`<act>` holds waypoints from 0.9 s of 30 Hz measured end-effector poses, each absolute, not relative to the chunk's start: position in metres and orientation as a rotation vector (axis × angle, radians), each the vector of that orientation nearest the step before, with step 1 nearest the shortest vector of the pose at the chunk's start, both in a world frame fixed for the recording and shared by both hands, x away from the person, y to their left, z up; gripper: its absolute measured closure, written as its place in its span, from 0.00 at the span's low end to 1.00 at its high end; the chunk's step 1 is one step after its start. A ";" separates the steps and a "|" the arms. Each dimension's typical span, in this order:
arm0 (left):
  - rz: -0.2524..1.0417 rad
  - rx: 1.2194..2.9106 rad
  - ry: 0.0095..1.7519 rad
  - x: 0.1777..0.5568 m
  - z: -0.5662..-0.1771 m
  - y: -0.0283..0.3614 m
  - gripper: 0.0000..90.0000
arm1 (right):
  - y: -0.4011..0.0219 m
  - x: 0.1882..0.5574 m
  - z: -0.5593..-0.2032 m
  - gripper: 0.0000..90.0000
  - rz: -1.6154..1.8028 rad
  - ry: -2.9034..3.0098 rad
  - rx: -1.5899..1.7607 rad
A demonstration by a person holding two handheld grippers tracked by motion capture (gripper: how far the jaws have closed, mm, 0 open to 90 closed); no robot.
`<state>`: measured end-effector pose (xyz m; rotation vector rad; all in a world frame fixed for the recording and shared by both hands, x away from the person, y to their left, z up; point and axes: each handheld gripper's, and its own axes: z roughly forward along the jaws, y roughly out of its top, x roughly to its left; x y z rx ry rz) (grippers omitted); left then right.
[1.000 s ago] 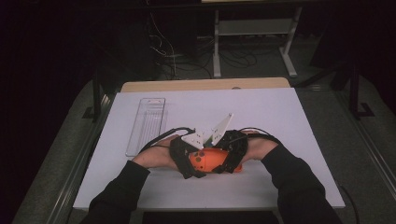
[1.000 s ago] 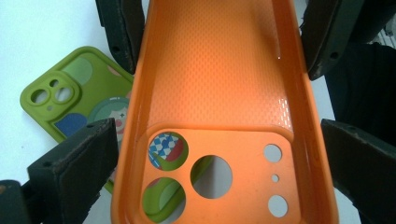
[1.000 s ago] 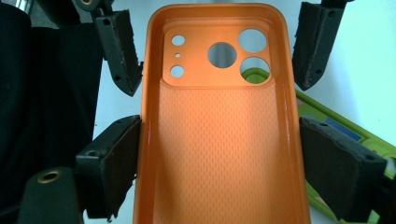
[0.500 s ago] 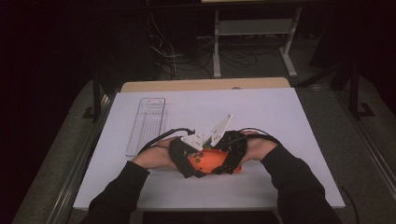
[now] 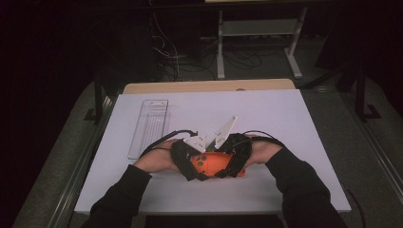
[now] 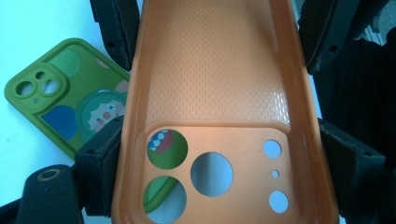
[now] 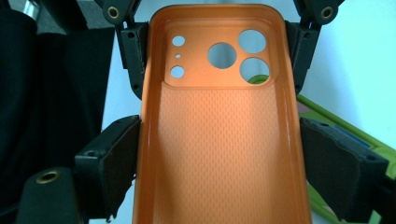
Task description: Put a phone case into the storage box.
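Empty orange soft-plastic phone case [image 6: 215,93] pinched at both ends by left gripper [image 6: 212,154] and right gripper [image 7: 219,154] near the white table's [image 5: 294,123] front edge; green cartoon-printed phone case [image 6: 70,102] lies beneath, apparently not yet dealt with.

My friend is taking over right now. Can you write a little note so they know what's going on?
Left hand-held gripper: jaws have just been closing, now pressing the sides of the orange phone case at its camera-hole end.
Right hand-held gripper: shut on the same case at its other end.
The case hangs empty, open side up, just above the white table.
The green cartoon phone case lies on the table beneath it.
A clear plastic tray sits at the left.
Done: orange case gripped by both.
Left: unclear; probably setting the orange case down.
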<state>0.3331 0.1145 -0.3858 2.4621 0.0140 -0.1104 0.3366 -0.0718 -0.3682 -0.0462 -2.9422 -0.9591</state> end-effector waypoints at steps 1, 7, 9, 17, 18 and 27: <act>-0.114 2.464 0.021 0.333 -0.386 0.115 0.18 | -0.072 0.336 -0.368 0.14 -0.963 -2.939 -0.056; -0.122 2.465 0.036 0.333 -0.386 0.116 0.18 | -0.081 0.341 -0.361 0.07 -1.036 -2.908 -0.153; -0.107 2.469 0.045 0.334 -0.385 0.117 0.18 | -0.086 0.342 -0.357 0.06 -1.070 -2.901 -0.184; -0.034 2.439 0.200 0.337 -0.384 0.124 0.18 | -0.111 0.348 -0.346 0.05 -1.185 -2.920 -0.377; -0.010 2.438 0.205 0.338 -0.383 0.125 0.18 | -0.114 0.349 -0.345 0.05 -1.203 -2.919 -0.425; 0.045 2.426 0.411 0.346 -0.381 0.133 0.18 | -0.145 0.351 -0.340 0.04 -1.339 -2.836 -0.762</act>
